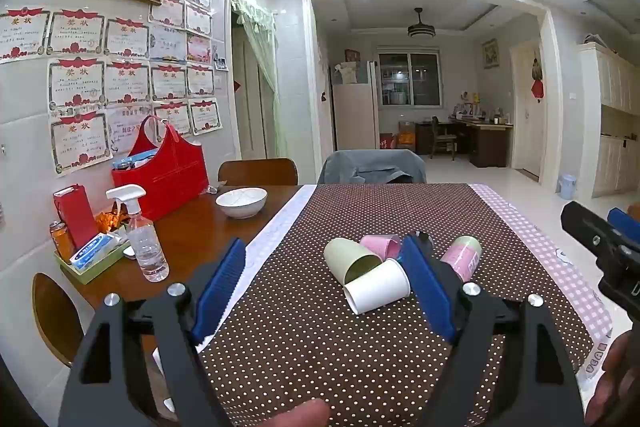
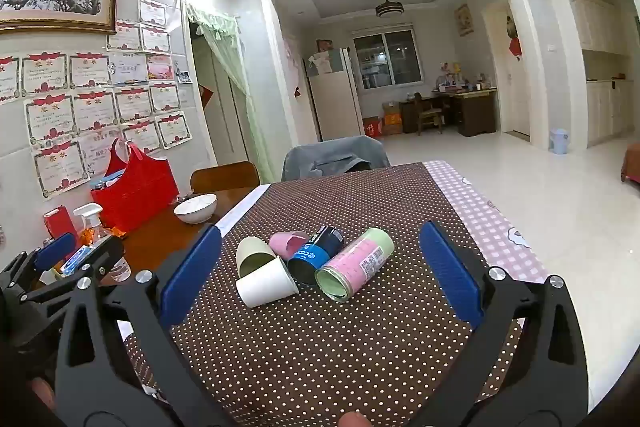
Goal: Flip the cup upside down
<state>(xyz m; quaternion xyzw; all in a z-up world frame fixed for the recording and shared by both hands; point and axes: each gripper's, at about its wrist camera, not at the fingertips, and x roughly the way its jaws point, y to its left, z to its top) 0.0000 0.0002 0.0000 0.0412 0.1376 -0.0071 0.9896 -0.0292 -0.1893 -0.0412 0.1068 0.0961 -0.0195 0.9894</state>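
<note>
Several cups lie on their sides in a cluster on the brown dotted cloth (image 2: 320,347). A white paper cup (image 2: 268,287) is nearest, its rim toward me. Behind it lie a pale green cup (image 2: 252,257), a pink cup (image 2: 286,243), a blue and black cup (image 2: 316,255) and a pink-labelled green cup (image 2: 354,265). My right gripper (image 2: 320,231) is open, short of the cluster, holding nothing. My left gripper (image 1: 322,245) is open too, framing the white cup (image 1: 378,291) and green cup (image 1: 350,261); its right finger hides most of the dark cup. Each gripper shows at the other view's edge.
On the bare wood at the left stand a white bowl (image 1: 241,202), a spray bottle (image 1: 146,239), a red bag (image 1: 164,171) and a tray of small items (image 1: 94,263). A pink checked cloth (image 1: 532,227) runs along the table's right edge. Chairs stand at the far end.
</note>
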